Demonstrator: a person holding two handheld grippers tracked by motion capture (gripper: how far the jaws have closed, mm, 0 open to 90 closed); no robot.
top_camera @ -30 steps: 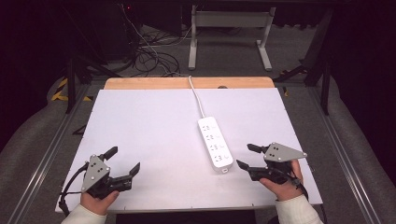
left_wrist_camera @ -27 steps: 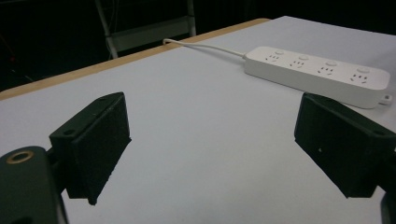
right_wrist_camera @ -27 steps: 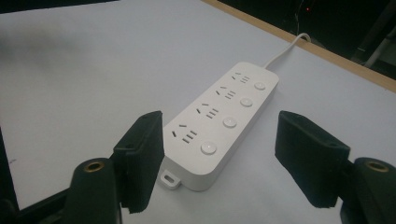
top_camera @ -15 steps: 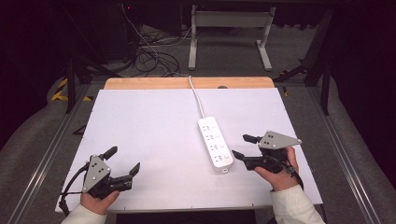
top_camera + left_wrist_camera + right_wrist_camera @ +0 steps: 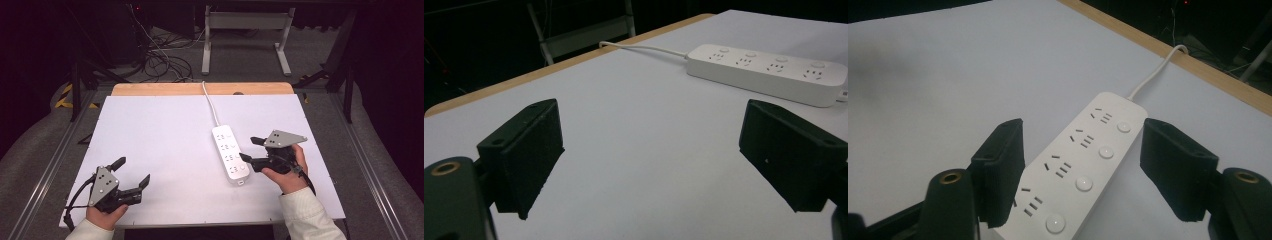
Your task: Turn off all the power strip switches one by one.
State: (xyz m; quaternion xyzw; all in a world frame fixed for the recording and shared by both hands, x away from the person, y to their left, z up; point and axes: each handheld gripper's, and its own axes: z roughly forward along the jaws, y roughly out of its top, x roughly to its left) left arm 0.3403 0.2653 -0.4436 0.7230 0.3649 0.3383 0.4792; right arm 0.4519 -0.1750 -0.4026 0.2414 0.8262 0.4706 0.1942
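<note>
On the white table (image 5: 160,135), edged at its far side by a wooden strip (image 5: 200,89), a white power strip (image 5: 230,155) lies right of centre, its cord (image 5: 210,105) running off the far edge. Right tongs (image 5: 250,150) stand wide open just beside it, gripping nothing. Left tongs (image 5: 132,172) rest open and empty near the front corner. Beyond, dark floor (image 5: 240,65) carries tangled cables (image 5: 165,62) and a metal stand (image 5: 245,35).

The room was dim around a white-topped table (image 5: 165,135) with a wooden far edge. Beyond it stood a grey metal stand (image 5: 245,30) on grey floor (image 5: 380,150), with tangled black cables (image 5: 160,62).
</note>
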